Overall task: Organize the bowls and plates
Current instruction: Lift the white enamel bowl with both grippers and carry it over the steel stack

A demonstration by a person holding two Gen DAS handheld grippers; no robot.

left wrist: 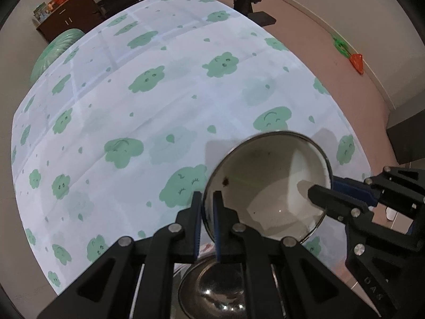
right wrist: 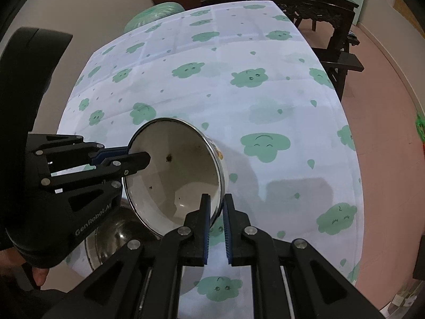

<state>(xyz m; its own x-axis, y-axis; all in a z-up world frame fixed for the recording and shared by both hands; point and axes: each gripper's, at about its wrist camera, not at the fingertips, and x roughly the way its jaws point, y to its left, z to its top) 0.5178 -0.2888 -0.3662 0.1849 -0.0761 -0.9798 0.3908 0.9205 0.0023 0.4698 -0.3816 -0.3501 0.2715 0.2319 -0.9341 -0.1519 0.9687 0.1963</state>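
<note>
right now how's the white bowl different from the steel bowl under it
The white enamel bowl is held off the tablecloth, tilted, with the left gripper and right gripper each pinching its rim; the steel bowl sits lower, untouched. The white bowl is matte with dark specks inside; the steel bowl is shiny and mirror-like. Both are round, and neither shows any contents.

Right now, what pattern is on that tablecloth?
White tablecloth printed with green smiling clouds and small green drops; clearest in the right wrist view.
</note>
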